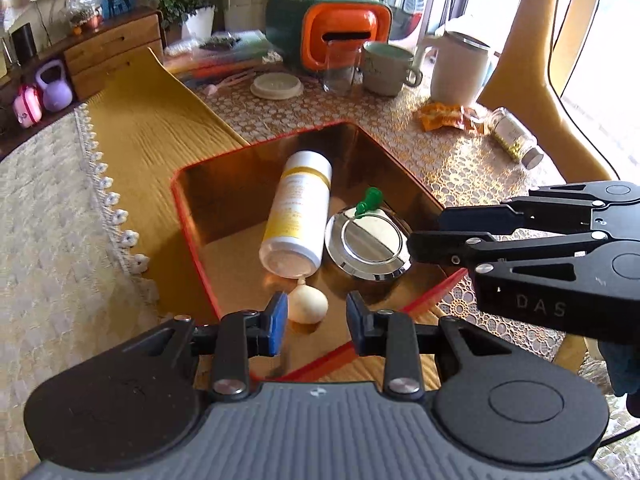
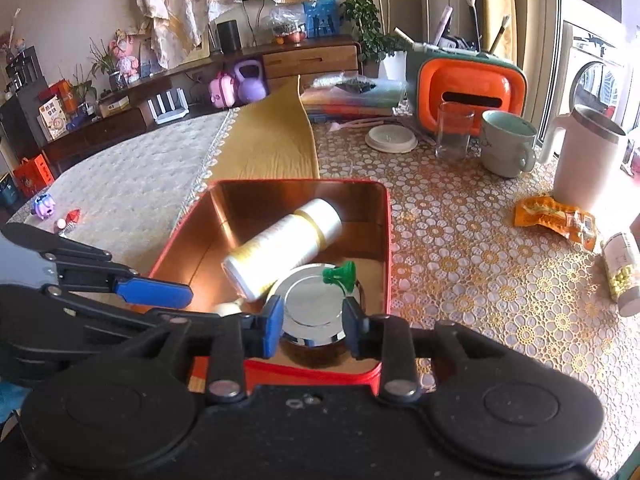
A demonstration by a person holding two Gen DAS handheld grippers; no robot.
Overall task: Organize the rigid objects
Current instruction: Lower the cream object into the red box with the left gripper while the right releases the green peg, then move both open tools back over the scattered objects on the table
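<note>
You are between picks: both tools hover above the red tin (image 1: 188,216), which already holds a white-and-yellow bottle (image 1: 296,212) lying on its side, a round chrome lid (image 1: 368,244) with a small green piece (image 1: 368,200) at its far edge, and a pale egg-shaped thing (image 1: 308,306) at the near end. Your left hand-held gripper (image 1: 316,320) stands at a narrow gap with nothing between its pads, the pale thing showing just beyond them. Your right hand-held gripper (image 2: 312,322) is also narrowly parted and empty, right over the chrome lid and not pressing on it. The next move, as I judge it, is to reach for something outside the tin; the small jar of yellow beads (image 2: 620,272) lying on the table (image 2: 460,240) to your right looks a likely candidate, and it may roll. The table wears a gold floral lace cover; a glass (image 2: 454,132), a mug (image 2: 506,144) and a white jug (image 2: 584,160) stand farther back, and a sideboard (image 2: 312,60) lines the far wall.
</note>
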